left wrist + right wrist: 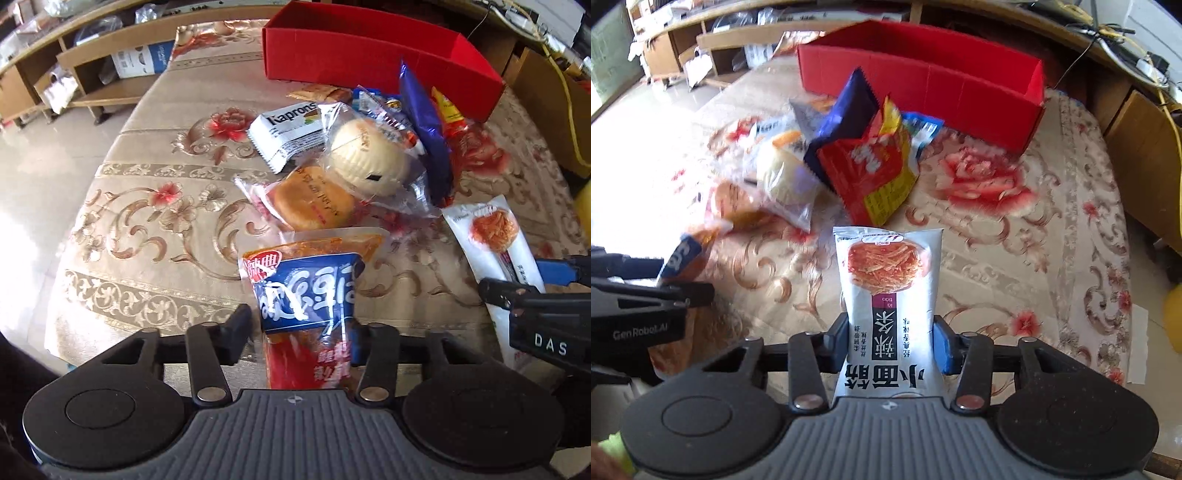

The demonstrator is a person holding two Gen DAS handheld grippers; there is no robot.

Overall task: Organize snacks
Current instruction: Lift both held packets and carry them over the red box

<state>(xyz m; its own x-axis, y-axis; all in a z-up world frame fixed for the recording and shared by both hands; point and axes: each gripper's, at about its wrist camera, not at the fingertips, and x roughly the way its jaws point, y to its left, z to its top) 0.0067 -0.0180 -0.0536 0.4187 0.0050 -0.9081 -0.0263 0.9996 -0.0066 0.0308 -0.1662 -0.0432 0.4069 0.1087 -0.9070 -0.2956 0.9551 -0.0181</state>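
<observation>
so each tool [301, 332] [892, 345] grips one packet [306, 291] [890, 291] near one red box [369, 55]

Snack pile [351, 158] on floral tabletop [147, 221] before empty red box [369, 51]; blue-orange packet [306, 291] and white noodle packet [890, 295] lifted.

One open red cardboard box [380, 55] stands at the far edge of the floral tablecloth [147, 206]. Two clear-wrapped round buns: one pale [364, 155], one golden-brown [314, 201]. One white Kaprons wafer packet [284, 134]. One white noodle-picture packet [890, 291], one blue-and-orange packet [306, 291]. The overlapping far packets cannot be counted surely.
</observation>
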